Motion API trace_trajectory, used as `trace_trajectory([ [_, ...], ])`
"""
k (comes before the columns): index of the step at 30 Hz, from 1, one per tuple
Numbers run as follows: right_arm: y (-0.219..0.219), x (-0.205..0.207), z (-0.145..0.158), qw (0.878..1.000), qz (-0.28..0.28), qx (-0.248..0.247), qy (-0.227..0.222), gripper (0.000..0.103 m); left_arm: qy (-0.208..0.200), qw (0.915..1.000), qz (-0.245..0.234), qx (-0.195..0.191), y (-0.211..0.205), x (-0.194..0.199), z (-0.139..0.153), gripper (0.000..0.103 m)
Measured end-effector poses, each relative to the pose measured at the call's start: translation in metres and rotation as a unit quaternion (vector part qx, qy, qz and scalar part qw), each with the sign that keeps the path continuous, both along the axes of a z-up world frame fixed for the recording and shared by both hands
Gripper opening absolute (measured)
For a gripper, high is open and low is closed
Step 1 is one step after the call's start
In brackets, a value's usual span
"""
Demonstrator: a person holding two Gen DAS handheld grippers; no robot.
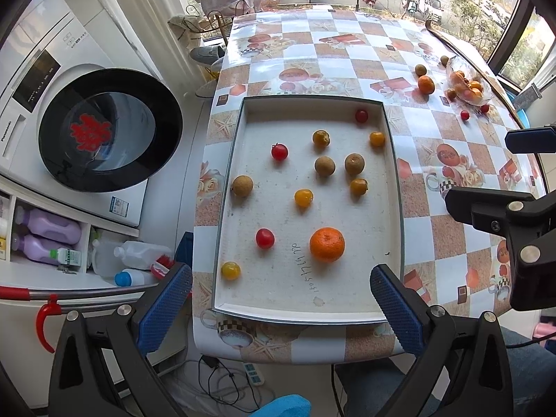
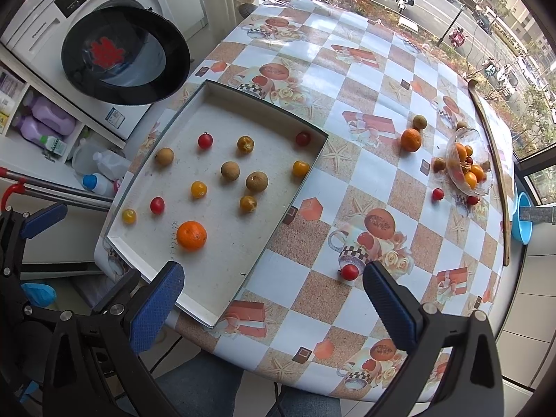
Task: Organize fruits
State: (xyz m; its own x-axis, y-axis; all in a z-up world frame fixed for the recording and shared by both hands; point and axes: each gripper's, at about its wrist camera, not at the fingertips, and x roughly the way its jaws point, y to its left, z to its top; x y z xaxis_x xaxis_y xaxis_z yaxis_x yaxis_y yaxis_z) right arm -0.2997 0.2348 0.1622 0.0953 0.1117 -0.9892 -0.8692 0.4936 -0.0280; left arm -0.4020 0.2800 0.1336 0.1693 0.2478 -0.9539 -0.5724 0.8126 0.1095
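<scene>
Task progress at the recorded moment, described left to right. The left gripper (image 1: 279, 307) hung above the near rim of the tray (image 1: 394, 180), its fingers spread wide and holding nothing. The tray lay on the left half of the table (image 2: 347, 69) and already carried a loose scatter of fruit. A yellow tomato (image 1: 230, 270) sat at 7 o'clock and a longan (image 1: 242, 186) at 9 o'clock. Red tomatoes lay at 10 o'clock (image 1: 279, 152), 7 o'clock (image 1: 265, 238) and 1 o'clock (image 1: 361, 115). Several small brown and yellow fruits lay around the centre, and a mandarin (image 1: 327, 244) sat at 6 o'clock.

The right gripper (image 2: 272, 304) was held over the near right corner of the tray, its fingers likewise spread and empty. A stray tomato (image 2: 349, 272) lay on the cloth just beyond the right fingertip (image 2: 373, 272).

Toward 2 o'clock in the right-wrist view a second mandarin (image 2: 411, 140) and a longan (image 2: 420, 122) rested on the table, close together. Beside them lay a tipped glass bowl (image 2: 481, 142), with several orange and red fruits (image 2: 471, 177) inside. Two more red tomatoes (image 2: 438, 194) lay near its mouth.

The task appeared roughly half done, if the tray was the destination. About a dozen fruits were in it, unsorted by kind. The loose fruits and the bowl's contents remained outside.
</scene>
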Motion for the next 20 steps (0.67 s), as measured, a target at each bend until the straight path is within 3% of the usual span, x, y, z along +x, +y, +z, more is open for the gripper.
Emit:
trace_trajectory([
  [20, -0.0017, 0.0008, -0.0053, 1.000, -0.009, 0.000, 0.003, 0.103, -0.012, 0.9999, 0.005, -0.005, 0.0016, -0.0012, -0.0030, 0.103],
])
